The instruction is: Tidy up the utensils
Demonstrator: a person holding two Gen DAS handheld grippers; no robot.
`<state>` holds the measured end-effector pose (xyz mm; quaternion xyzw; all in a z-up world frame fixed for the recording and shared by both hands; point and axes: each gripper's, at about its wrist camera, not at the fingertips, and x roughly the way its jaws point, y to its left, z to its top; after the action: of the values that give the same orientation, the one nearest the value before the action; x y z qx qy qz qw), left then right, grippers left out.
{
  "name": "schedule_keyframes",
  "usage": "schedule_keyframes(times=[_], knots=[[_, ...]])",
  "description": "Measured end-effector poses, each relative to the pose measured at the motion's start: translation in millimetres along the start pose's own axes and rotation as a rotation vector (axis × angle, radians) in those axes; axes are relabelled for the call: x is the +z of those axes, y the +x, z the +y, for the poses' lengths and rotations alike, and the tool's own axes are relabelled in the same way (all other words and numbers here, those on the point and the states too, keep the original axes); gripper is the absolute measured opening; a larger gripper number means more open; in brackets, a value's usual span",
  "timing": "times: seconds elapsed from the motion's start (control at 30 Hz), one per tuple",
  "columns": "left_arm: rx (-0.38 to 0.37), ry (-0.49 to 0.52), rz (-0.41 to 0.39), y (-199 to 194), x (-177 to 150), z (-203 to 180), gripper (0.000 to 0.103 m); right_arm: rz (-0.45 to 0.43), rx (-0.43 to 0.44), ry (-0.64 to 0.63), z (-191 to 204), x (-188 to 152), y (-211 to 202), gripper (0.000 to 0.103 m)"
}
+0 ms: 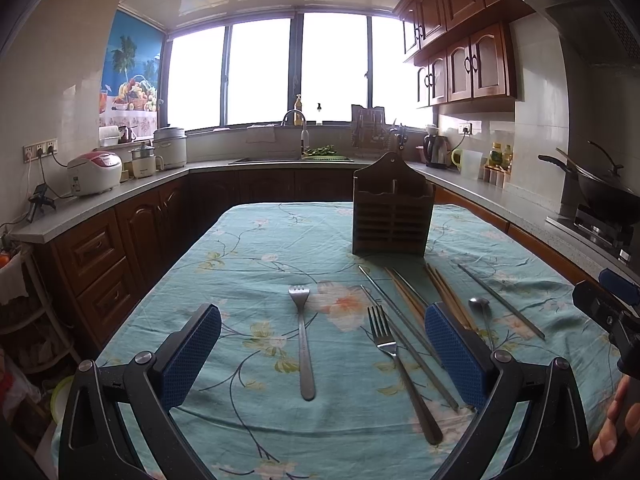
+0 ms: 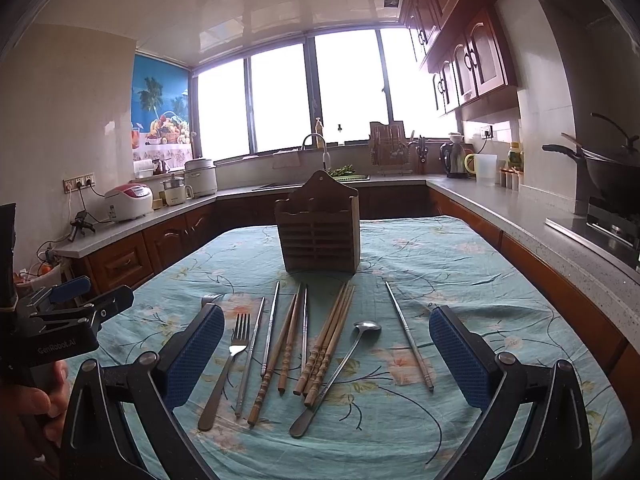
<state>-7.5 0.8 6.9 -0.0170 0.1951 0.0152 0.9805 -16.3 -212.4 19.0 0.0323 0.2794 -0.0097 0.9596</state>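
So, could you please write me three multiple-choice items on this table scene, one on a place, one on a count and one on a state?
1. Where does the wooden holder stand relative to the utensils?
A. Beyond them on the table
B. On the counter
C. Lying on the forks

2. How many forks lie on the tablecloth?
A. One
B. Two
C. Four

3. What state are the right tongs in?
A. Shut on the spoon
B. Shut on a chopstick
C. Open, holding nothing

Answers: 1 A, it stands upright past the utensils' far ends. 2 B, the left wrist view shows one fork apart and a second fork beside the chopsticks. 3 C, both pads are spread wide.
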Motion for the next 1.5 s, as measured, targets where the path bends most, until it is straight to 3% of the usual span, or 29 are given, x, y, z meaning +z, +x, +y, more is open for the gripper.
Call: schedule_keyframes(times=[0.77, 1.23, 1.5], knots=[[-0.005, 0.003, 0.034, 11.6, 2.1, -1.2, 0.102, 0.028, 0.007, 0.026, -5.9, 0.2, 10.6, 0.103], [-0.072, -0.027, 0.172, 62.0, 39.7, 5.2, 0.102, 0.130, 0.036, 0.107, -29.4, 22.3, 49.6, 0.102], [-0.146, -0.047, 0.287, 110.9, 70.9, 5.4, 0.090, 0.229, 0.043, 0.196, -58.5, 32.2, 91.4, 0.091]])
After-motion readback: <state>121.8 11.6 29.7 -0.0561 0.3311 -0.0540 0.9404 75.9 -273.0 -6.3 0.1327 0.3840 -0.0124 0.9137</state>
